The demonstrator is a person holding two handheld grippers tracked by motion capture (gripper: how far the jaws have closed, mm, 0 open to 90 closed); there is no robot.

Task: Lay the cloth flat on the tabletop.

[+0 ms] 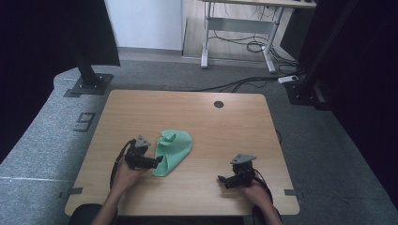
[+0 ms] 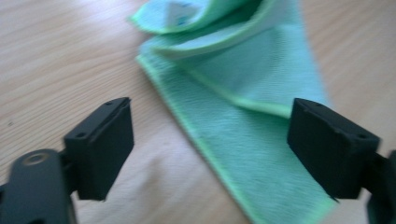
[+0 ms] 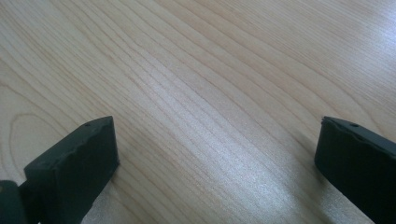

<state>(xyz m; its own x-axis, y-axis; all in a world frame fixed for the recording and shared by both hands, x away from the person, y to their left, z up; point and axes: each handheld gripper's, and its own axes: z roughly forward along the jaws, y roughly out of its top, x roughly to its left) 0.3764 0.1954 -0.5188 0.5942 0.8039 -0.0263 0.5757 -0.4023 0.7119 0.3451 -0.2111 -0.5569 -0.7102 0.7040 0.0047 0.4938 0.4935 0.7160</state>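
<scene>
A green cloth [image 1: 173, 151] lies loosely folded on the wooden table [image 1: 197, 117], left of centre. My left gripper [image 1: 158, 161] is at the cloth's near left edge, open. In the left gripper view the jaws stand wide apart over the green cloth [image 2: 243, 107], whose near corner lies between them, and the left gripper [image 2: 210, 149] holds nothing. My right gripper [image 1: 221, 180] rests open near the table's front right, well apart from the cloth. In the right gripper view the right gripper [image 3: 215, 158] has bare wood between its jaws.
A round cable hole [image 1: 218, 104] sits near the table's far edge. Black stand bases [image 1: 89, 84] rest on the grey floor at the far left and far right. A white desk frame [image 1: 239, 28] with cables stands beyond.
</scene>
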